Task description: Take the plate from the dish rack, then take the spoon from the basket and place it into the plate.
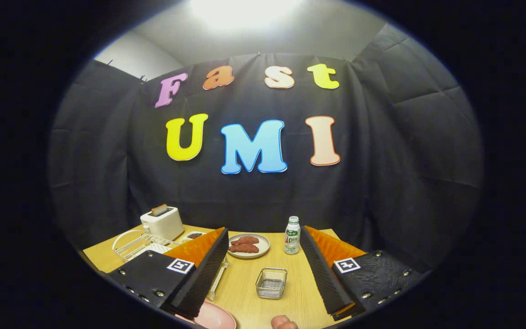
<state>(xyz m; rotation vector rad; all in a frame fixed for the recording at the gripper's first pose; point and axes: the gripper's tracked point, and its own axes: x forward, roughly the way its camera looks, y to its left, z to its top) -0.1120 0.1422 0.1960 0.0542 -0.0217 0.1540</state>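
On the light wooden worktop (263,308), farthest left, sits a white wire dish rack (137,244) with a white toaster (162,222) behind it, a slice standing in its slot. A small white bowl of dark bits (193,236) lies just right of the rack, partly hidden by the left finger. A pale pink plate (215,317) rests on the worktop just below that finger's tip, already out of the rack. The gripper (263,260) has its two black ridged fingers spread wide, holding nothing. Between them, close by, stands a small square silver wire basket (271,283); I cannot tell whether a spoon lies inside. Beyond it are a round beige dish carrying reddish-brown sausages (248,245) and, to the right, a small white bottle with a green label and cap (292,236). A fingertip (284,322) shows at the near edge.

My judgement: the spoon pick is next. The basket looks light, so a finger catching its wire rim could drag or tip it. A thin spoon may slip from the ridged pads, and a wide swing toward the pink plate risks missing it.
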